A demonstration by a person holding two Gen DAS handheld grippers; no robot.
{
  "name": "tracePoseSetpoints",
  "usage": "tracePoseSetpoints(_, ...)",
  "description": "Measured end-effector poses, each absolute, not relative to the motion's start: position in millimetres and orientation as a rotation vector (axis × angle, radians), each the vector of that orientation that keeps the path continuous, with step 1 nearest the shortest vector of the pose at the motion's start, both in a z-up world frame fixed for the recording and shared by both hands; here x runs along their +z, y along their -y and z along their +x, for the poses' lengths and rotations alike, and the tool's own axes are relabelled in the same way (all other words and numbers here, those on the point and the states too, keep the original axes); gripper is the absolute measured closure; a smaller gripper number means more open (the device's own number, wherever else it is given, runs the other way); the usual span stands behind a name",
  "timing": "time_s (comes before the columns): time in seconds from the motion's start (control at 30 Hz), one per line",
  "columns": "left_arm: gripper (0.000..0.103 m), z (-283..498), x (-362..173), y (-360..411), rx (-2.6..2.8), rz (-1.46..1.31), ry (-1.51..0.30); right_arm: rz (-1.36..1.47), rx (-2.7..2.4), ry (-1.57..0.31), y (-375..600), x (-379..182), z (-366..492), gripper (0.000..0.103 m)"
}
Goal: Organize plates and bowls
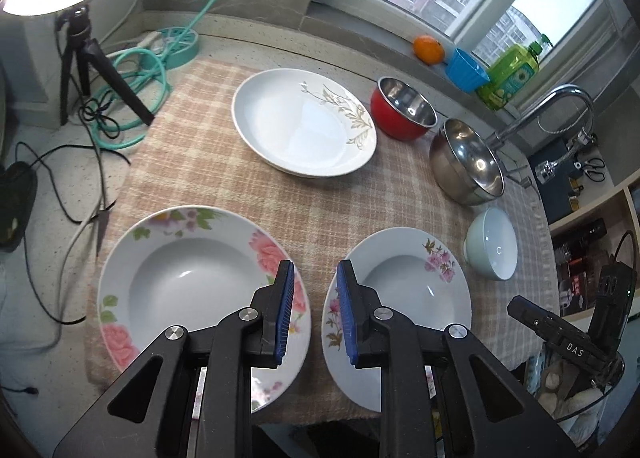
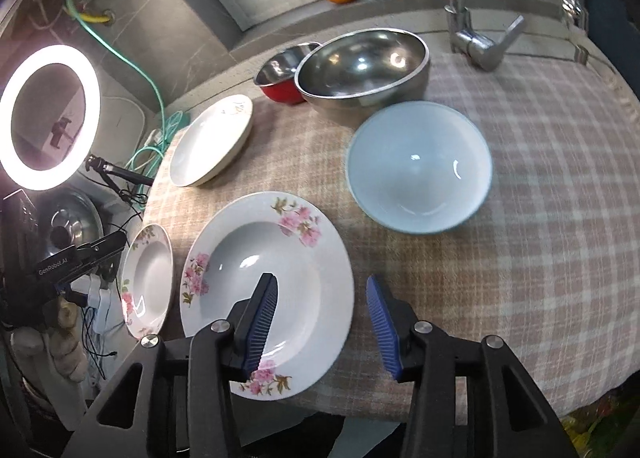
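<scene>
Two deep flowered plates lie side by side on the checked cloth (image 1: 200,161): a rose plate (image 1: 192,278) on the left and a pink-blossom plate (image 1: 408,290) on the right. My left gripper (image 1: 316,298) hovers over the gap between them, jaws a little apart and holding nothing. In the right wrist view my right gripper (image 2: 322,318) stands open above the right rim of the blossom plate (image 2: 272,282), with nothing pressed between its pads. Behind are a pale blue bowl (image 2: 418,169), a steel bowl (image 2: 360,65), a red bowl (image 2: 284,73) and stacked white plates (image 2: 212,137).
A ring light (image 2: 50,117) on a tripod (image 1: 92,77), cables and a teal hose (image 1: 136,97) crowd the left side. A faucet (image 2: 476,41) rises at the back right. An orange (image 1: 429,49), a blue cup (image 1: 466,69) and a green bottle (image 1: 512,73) sit on the sill.
</scene>
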State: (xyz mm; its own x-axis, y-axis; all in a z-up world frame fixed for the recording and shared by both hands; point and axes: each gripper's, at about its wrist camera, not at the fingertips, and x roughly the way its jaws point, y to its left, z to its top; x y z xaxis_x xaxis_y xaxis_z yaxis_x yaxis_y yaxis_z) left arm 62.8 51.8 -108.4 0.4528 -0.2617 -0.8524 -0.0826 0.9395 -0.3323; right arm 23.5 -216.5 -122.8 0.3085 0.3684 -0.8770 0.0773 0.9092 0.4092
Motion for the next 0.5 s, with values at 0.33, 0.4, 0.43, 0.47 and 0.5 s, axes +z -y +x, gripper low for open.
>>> tracePoseSetpoints(0.33, 0.083, 20.1, -108.3, -105.7, 0.060, -0.482, -1.053, 0.338, 0.396, -1.214, 158.4, -110.0, 51.1, 0.058)
tracePoseSetpoints(0.4, 0.083, 8.9, -111.6, -114.3, 0.099, -0.507, -1.047, 0.331, 0.433, -1.209, 146.0, -109.5, 56.5, 0.053)
tracePoseSetpoints(0.43, 0.083, 3.4, -113.1, -118.7, 0.121, -0.516, -1.041, 0.327, 0.453, -1.208, 139.6, -109.9, 59.6, 0.053)
tracePoseSetpoints(0.47, 0.083, -2.9, -114.2, -123.1, 0.144, -0.524, -1.033, 0.326, 0.473, -1.208, 133.7, -110.0, 62.2, 0.053)
tracePoseSetpoints(0.5, 0.083, -8.9, -115.5, -127.1, 0.165, -0.536, -1.026, 0.324, 0.498, -1.208, 126.5, -111.1, 65.4, 0.053)
